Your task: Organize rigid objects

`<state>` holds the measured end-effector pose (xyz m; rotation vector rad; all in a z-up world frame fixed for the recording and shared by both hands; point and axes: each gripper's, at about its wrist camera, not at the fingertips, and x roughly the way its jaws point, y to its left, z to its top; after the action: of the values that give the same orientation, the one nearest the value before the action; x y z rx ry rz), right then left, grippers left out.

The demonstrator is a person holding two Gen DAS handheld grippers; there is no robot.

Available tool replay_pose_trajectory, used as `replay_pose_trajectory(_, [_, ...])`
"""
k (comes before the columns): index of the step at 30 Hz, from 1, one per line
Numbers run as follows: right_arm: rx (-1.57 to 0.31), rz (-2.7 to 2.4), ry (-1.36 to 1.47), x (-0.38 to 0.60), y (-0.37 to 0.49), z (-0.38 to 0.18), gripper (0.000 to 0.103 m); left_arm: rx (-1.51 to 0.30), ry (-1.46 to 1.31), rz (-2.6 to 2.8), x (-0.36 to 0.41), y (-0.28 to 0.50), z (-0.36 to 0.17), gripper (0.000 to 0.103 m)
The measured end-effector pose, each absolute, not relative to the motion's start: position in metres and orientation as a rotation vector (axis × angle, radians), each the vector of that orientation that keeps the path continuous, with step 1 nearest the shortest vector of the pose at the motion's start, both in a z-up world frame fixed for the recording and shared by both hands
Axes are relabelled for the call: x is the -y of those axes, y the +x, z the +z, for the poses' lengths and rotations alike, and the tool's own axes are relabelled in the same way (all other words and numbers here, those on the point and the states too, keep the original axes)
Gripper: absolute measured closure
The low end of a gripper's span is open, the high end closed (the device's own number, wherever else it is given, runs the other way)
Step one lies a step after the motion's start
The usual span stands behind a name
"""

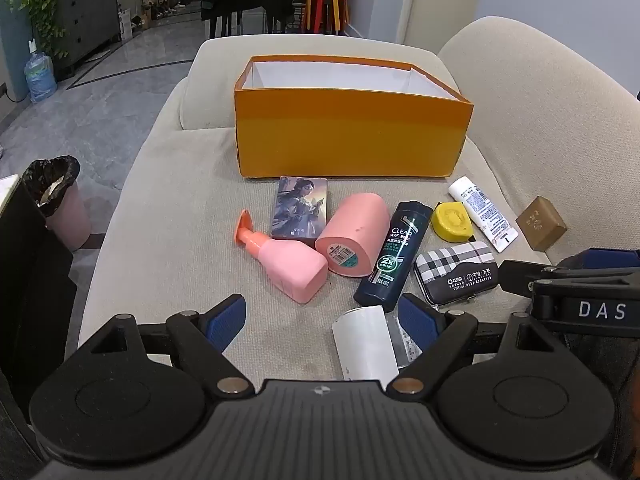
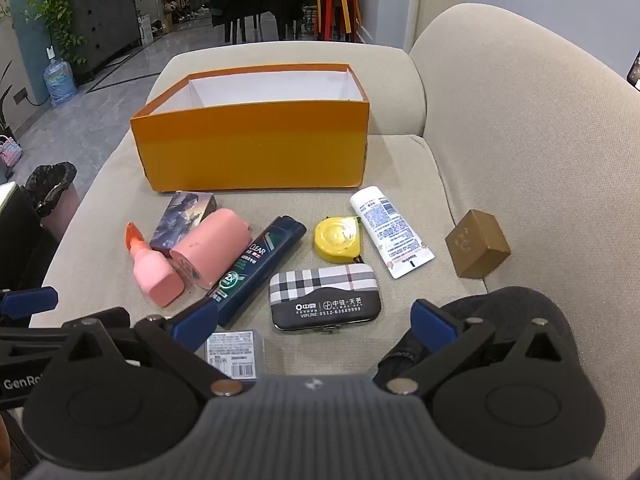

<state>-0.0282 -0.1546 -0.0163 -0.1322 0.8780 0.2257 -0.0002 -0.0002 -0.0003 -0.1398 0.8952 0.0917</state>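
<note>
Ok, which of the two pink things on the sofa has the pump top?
The pink bottle, leftmost in the row, has an orange pump nozzle; the pink cylinder beside it is plain, with a barcode sticker on its end.

Shampoo bottle (image 2: pixel 256 266): dark, lying flat; label reads "CLEAR", with "2X" in a green ring lower down. Smaller print on it cannot be read.

Plaid case (image 2: pixel 324 296): black band carries Chinese characters, then "VIPLINE: 0512-63889999" beneath them.

White tube (image 2: pixel 390 232): the word at its crimped end appears to be "Vaseline"; the blue print panel is too small to read.

Right gripper (image 1: pixel 592 300): body marked "DAS", cut off at the frame edge.

Left gripper (image 2: pixel 24 364): body marked "GenRo", cut off behind the other gripper.

Pink cylinder (image 1: pixel 354 236): barcode sticker on its end, unreadable.
</note>
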Motion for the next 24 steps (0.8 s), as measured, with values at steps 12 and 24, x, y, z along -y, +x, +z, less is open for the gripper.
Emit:
replay_pose_trajectory(12, [-0.879, 0.224, -0.133, 0.154, -0.029, -0.017, 0.002, -0.897, -0.137, 0.093, -0.007, -0.002, 0.004, 0.003])
replay_pose_trajectory(24, [-0.884, 0.222, -0.137, 0.153, -0.028, -0.017, 0.002, -0.899, -0.138, 0.093, -0.009, -0.002, 0.004, 0.003])
